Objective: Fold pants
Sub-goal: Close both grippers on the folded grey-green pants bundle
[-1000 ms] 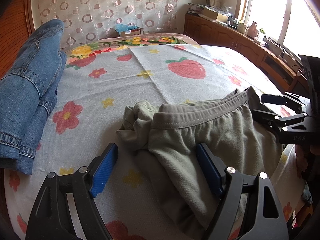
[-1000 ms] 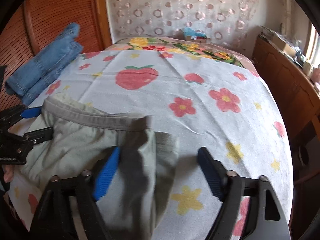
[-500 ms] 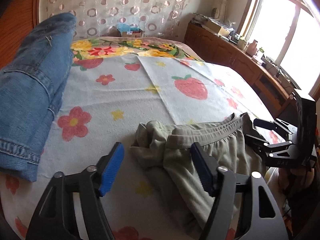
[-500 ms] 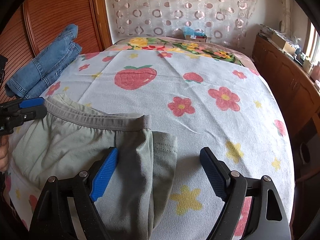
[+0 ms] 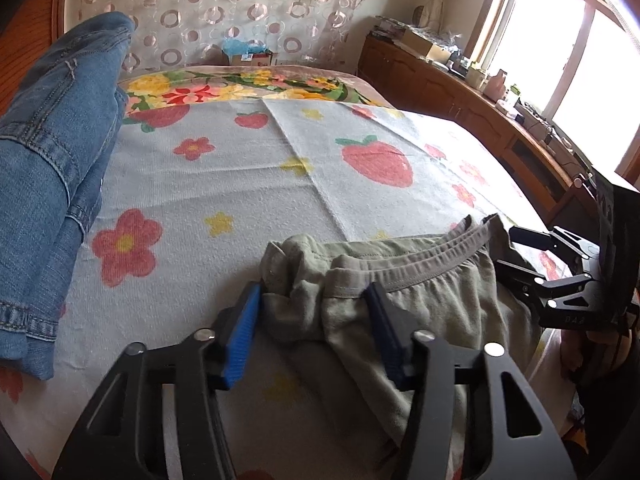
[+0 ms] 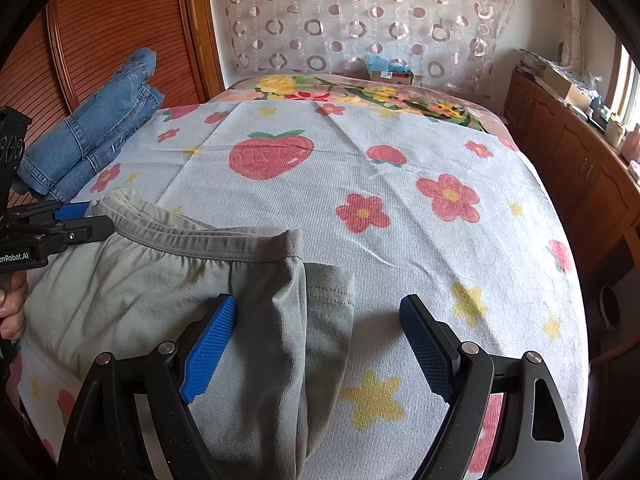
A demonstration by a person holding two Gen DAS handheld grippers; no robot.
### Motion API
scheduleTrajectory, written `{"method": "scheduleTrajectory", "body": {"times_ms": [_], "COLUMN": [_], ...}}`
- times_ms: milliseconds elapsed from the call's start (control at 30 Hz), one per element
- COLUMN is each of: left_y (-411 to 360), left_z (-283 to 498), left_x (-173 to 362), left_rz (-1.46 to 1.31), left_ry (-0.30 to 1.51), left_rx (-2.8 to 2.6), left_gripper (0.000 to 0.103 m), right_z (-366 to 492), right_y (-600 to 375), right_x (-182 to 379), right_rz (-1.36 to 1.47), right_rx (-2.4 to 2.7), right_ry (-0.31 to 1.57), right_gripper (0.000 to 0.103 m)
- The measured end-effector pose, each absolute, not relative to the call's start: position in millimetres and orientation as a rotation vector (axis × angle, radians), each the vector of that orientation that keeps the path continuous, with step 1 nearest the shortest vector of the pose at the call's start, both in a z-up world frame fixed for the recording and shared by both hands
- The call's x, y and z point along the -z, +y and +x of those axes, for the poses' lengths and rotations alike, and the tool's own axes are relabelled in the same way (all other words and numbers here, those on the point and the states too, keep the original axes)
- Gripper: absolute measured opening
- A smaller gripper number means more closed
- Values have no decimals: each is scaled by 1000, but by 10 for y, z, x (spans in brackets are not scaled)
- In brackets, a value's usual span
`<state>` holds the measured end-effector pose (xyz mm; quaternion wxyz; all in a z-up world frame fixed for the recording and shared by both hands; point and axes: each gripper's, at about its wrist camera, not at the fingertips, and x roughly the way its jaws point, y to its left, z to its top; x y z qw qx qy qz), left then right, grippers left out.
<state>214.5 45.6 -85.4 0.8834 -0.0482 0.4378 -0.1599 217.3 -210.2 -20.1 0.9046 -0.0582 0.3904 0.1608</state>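
Note:
Grey-green pants (image 5: 432, 308) lie crumpled on the flowered bedspread (image 5: 240, 168), elastic waistband away from me. My left gripper (image 5: 312, 312) has its jaws closing around the bunched left corner of the waistband; the blue pads flank that fabric and just touch it. In the right wrist view the pants (image 6: 140, 288) fill the lower left, and my right gripper (image 6: 316, 332) stands open astride their right edge, one pad over the cloth, the other over bare bedspread (image 6: 400, 160). The left gripper (image 6: 88, 220) shows at the waistband's far end, and the right gripper (image 5: 506, 250) shows from the left wrist.
Folded blue jeans (image 5: 48, 168) (image 6: 100, 136) lie along the bed's left side by a wooden panel. A wooden cabinet (image 6: 580, 160) with clutter runs along the right under a window. A small box (image 6: 390, 74) sits behind the bed. A hand (image 6: 12, 308) grips the left tool.
The left gripper's jaws have narrowed from wide apart to closely flanking the bunched waistband corner, and its view has tilted slightly. The right gripper has kept still and open.

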Motion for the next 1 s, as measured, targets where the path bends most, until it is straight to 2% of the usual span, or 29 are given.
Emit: {"method": "scheduleTrajectory", "body": {"times_ms": [100,167,267,367,567,600,800,833,1000], "left_y": [425,413,429,428,389,388,377,376,363], "left_z": [2128,2122,2132,2125,2102,2101,2093,2090,2074], "left_x": [854,858,861,866,868,868,865,862,822], "left_rz": [-82,-81,-86,-77,-49,-49,-45,-49,-60], "left_ry": [903,901,897,891,876,876,873,871,859], "left_rx": [333,343,348,345,339,339,338,344,356], "left_gripper": [47,43,42,42,42,42,42,32,23], "right_z": [2169,2169,2161,2155,2194,2207,2221,2221,2241], "right_y": [-2101,-2109,-2137,-2150,-2141,-2137,-2119,-2121,-2153], "right_x": [202,189,169,164,131,127,125,125,134], "right_rz": [-121,-117,-98,-87,-56,-53,-42,-36,-4], "right_rx": [-332,-335,-358,-370,-402,-406,-432,-437,-459], "right_ry": [806,803,799,798,818,823,831,832,831], "right_gripper": [85,82,75,68,45,39,23,20,15]}}
